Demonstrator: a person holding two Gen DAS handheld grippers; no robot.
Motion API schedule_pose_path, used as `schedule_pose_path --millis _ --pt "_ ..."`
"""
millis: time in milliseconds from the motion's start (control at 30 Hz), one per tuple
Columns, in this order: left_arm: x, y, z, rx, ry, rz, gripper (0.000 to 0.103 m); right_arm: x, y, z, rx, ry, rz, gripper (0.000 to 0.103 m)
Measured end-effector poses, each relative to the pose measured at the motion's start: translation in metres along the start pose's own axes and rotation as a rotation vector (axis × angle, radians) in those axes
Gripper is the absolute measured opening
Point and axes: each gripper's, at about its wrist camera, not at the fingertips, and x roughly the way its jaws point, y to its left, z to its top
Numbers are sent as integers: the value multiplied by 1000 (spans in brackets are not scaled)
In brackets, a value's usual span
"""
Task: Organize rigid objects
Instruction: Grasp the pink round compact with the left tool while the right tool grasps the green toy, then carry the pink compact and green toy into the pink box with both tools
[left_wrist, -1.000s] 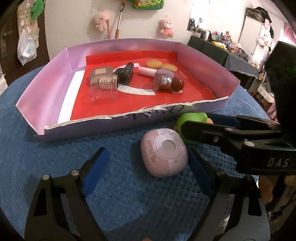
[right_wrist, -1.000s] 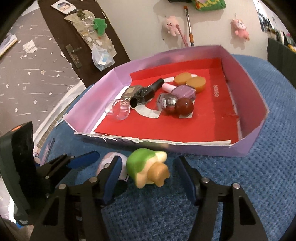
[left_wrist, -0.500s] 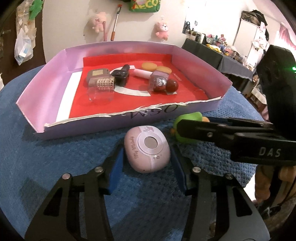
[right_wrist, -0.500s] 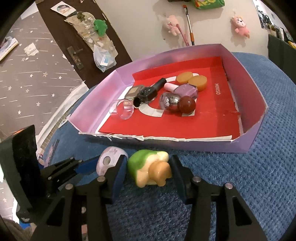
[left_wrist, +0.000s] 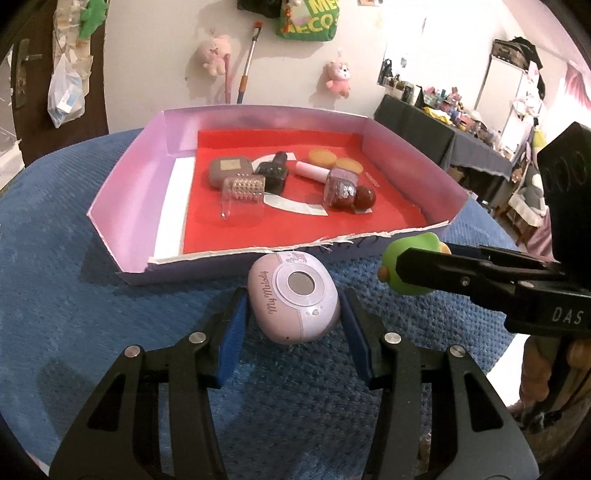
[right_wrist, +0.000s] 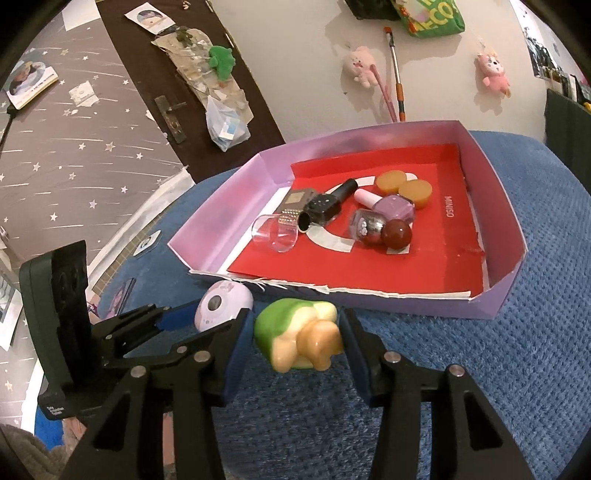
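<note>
Lilac case (left_wrist: 293, 297) clamped in left tongs (left_wrist: 291, 332), green figure (right_wrist: 299, 338) clamped in right tongs (right_wrist: 293, 343), both raised just short of the tray's torn near wall (left_wrist: 258, 254), tray straight ahead.

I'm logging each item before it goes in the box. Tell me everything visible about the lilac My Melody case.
The lilac case is a rounded, glossy plastic pebble with "My Melody" script, a grey oval window in a white ring and a small character print. It sits tilted between the left gripper pads, over the blue mat, before the box.
</note>
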Motion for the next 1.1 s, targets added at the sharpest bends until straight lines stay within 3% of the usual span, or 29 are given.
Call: schedule_pose_path --millis 767,1100 --pt "-10 7 31 5 -60 -2 47 -12 10 20 -38 -47 11 51" --pt "16 16 46 -14 -1 -17 47 1 -6 38 -29 -51 -38 51"
